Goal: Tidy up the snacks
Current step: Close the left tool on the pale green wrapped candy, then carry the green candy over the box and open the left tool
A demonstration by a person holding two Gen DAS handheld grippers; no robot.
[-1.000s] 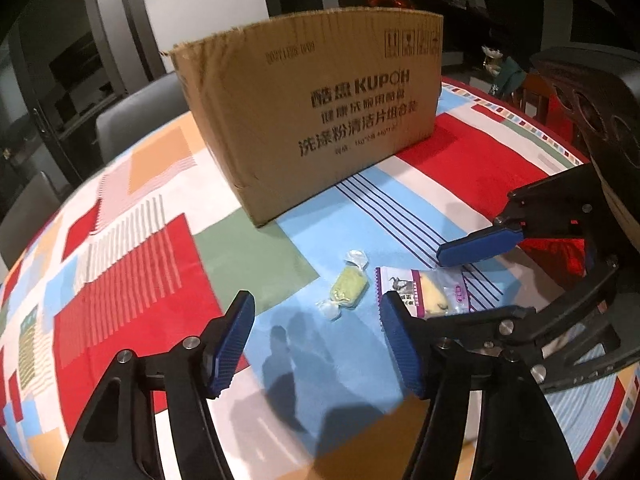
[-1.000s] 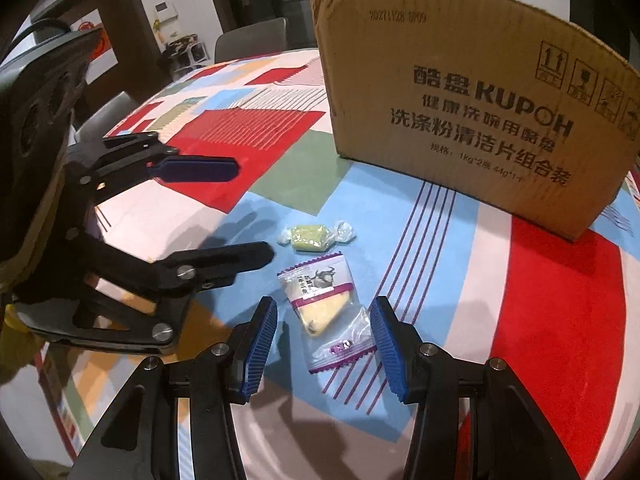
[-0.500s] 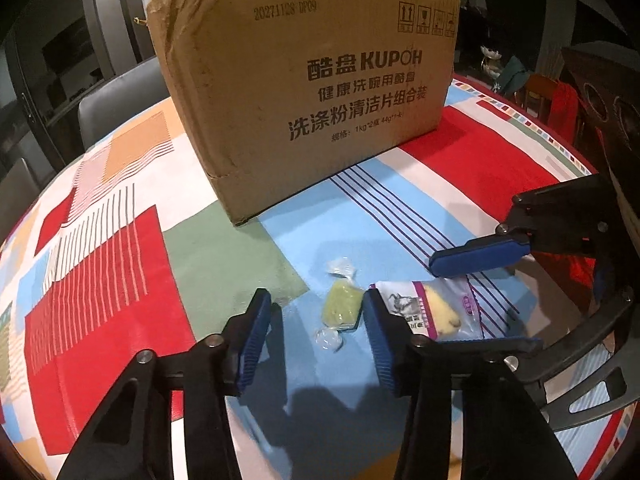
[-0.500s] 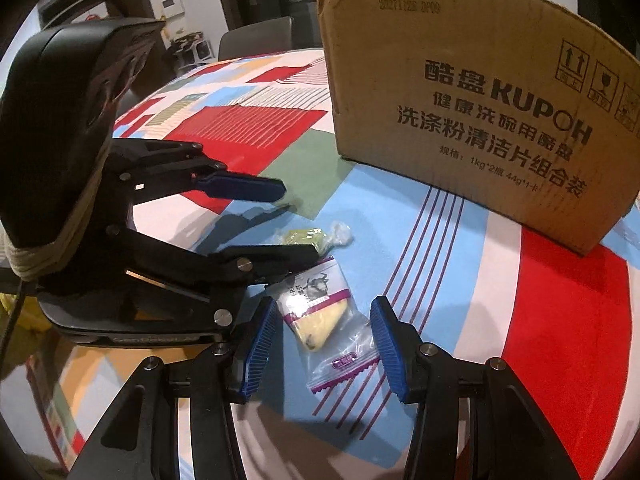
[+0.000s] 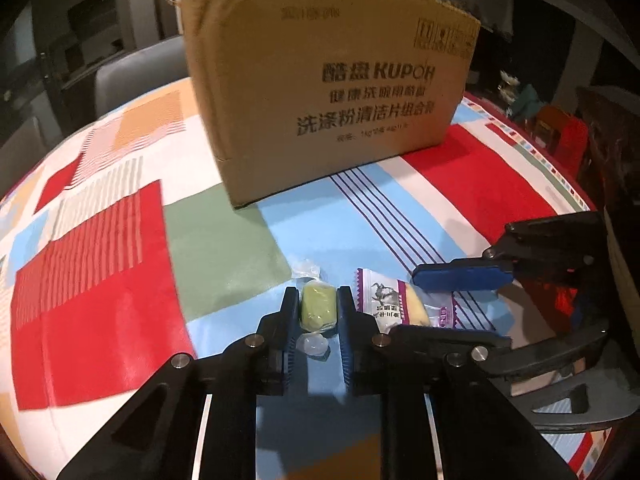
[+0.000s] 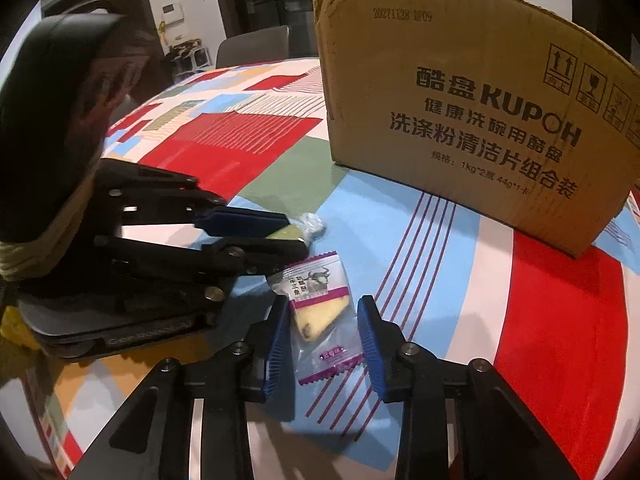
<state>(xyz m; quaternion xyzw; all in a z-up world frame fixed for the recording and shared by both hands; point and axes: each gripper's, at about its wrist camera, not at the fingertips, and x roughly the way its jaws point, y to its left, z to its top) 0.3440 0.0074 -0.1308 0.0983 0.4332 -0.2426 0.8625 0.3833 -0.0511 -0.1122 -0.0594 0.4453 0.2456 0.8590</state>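
Your left gripper (image 5: 318, 312) pinches the green candy (image 5: 317, 311). Your right gripper (image 6: 323, 334) sits open around the packet (image 6: 318, 312), pads apart from it, with the box (image 6: 460, 120) ahead.

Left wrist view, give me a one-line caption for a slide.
Left gripper shut on a green wrapped candy, purple-edged snack packet beside it, cardboard box behind on the patchwork tablecloth.

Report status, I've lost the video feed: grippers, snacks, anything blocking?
Left gripper shut on green candy. Right gripper open, straddling purple snack packet. Cardboard box behind, path clear.
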